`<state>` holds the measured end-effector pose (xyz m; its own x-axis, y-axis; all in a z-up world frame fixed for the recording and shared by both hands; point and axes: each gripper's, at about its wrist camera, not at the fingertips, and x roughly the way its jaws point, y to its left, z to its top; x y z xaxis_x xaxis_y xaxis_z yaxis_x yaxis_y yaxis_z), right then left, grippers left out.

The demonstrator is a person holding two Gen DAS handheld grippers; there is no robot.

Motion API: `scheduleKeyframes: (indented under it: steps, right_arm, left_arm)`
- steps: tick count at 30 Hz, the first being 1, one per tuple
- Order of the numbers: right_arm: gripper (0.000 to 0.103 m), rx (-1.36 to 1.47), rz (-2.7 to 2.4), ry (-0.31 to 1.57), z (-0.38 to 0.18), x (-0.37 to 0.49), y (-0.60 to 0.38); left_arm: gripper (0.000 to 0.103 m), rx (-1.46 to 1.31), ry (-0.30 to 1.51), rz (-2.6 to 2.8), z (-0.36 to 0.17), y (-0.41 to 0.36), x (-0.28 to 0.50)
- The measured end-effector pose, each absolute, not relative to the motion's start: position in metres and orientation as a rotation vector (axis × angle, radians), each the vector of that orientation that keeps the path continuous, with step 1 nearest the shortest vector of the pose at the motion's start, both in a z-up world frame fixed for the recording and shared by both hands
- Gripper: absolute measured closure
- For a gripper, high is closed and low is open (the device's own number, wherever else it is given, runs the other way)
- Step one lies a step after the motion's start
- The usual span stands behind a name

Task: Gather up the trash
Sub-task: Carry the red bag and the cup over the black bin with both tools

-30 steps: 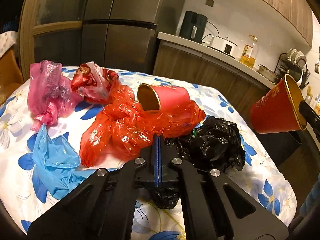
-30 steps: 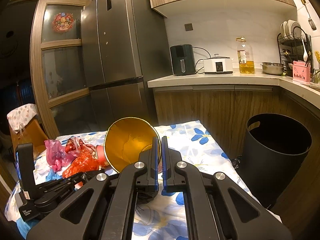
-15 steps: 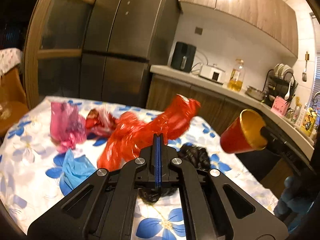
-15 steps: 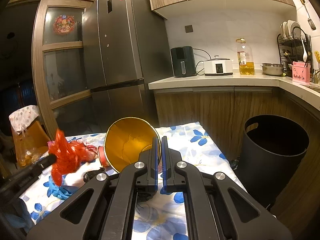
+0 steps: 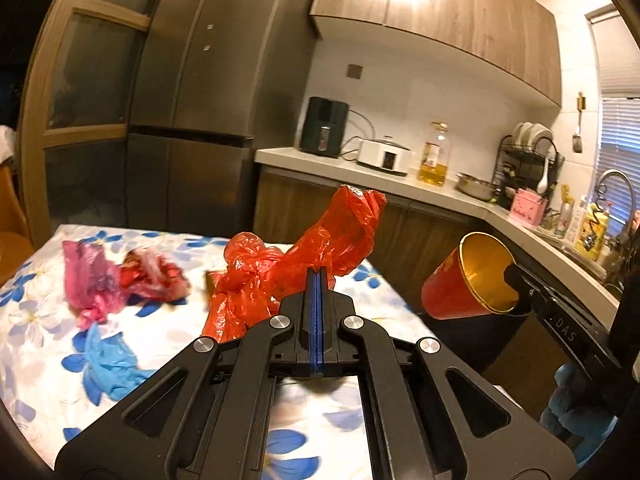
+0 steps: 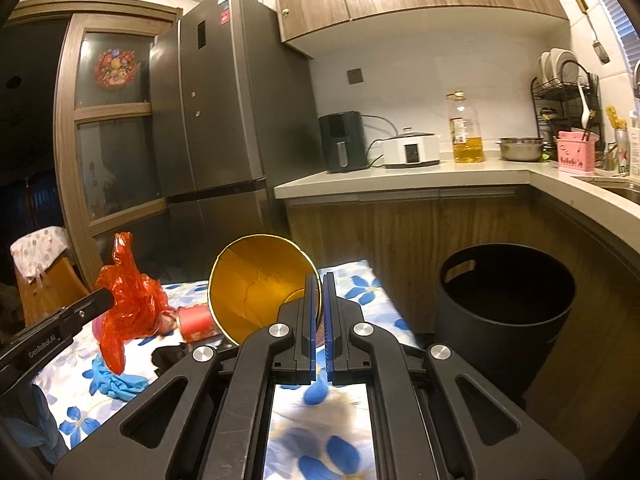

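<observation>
The left gripper is clamped on a red plastic bag, held above the table; it looks light, limp and slippery, best pinched at a bunched fold. The right gripper pinches the rim of a red paper cup, light and crushable, beyond the table's far right corner. A black bin stands off that edge. Pink and blue bags lie near the left edge.

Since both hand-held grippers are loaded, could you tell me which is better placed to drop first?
Right: its hand-held gripper holds the red cup beside the black bin; the left's orange bag hangs over the table.
</observation>
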<state>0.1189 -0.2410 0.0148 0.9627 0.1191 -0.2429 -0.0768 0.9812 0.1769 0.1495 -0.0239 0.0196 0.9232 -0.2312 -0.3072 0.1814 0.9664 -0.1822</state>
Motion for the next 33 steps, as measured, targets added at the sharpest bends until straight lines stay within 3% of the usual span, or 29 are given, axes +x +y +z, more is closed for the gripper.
scheduleKeyframes:
  steps: [21,33]
  right_arm:
    - [0.099,0.184,-0.177,0.154,0.037,0.111,-0.363]
    - [0.099,0.213,-0.284,0.162,0.029,0.129,-0.416]
  left_arm:
    - [0.103,-0.064,0.232,-0.552,0.058,-0.202,0.194]
    - [0.103,-0.051,0.218,-0.705,0.051,-0.28,0.233]
